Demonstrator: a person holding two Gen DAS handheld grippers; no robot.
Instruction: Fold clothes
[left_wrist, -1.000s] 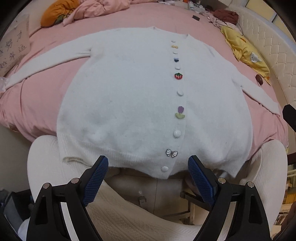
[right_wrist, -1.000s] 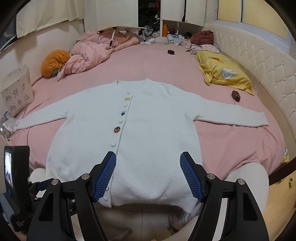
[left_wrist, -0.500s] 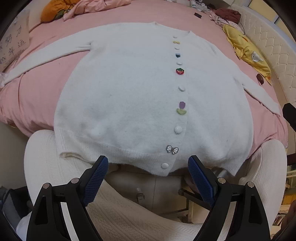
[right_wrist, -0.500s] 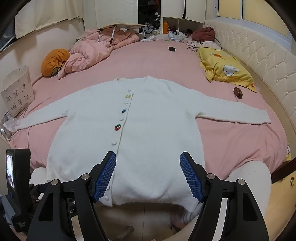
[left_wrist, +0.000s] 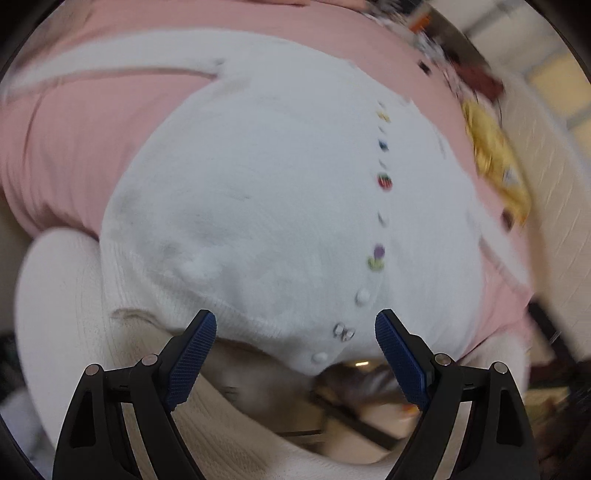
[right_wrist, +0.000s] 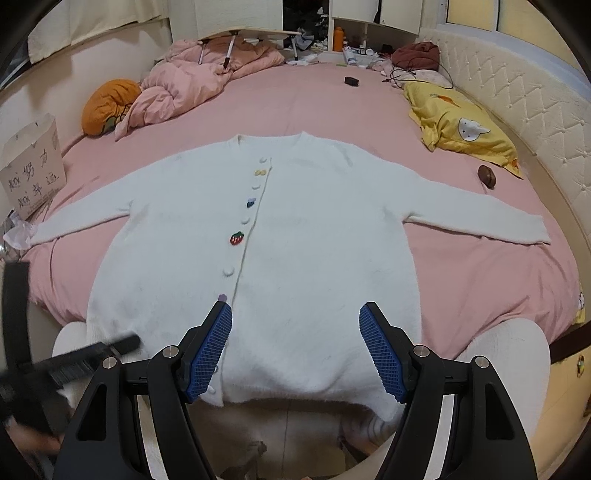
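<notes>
- Cardigan (right_wrist: 280, 258), white, lies buttoned and flat on pink bed (right_wrist: 314, 107), sleeves spread, hem overhanging the near edge; laid out ready for folding, I judge.
- Left gripper (left_wrist: 295, 354): fingers wide apart, empty, just before the hem beside the button row; view blurred.
- Right gripper (right_wrist: 295, 350): fingers spread, holding nothing, above the hem.

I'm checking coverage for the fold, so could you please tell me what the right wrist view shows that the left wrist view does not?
Only the right wrist view shows the right claw, open, the whole right sleeve, the orange cushion and the paper bag. Only the left wrist view, which is blurred, shows the left claw, open, and the bow button near the hem. Both show the white cardigan spread on the pink bed, its strawberry button and the yellow pillow.
</notes>
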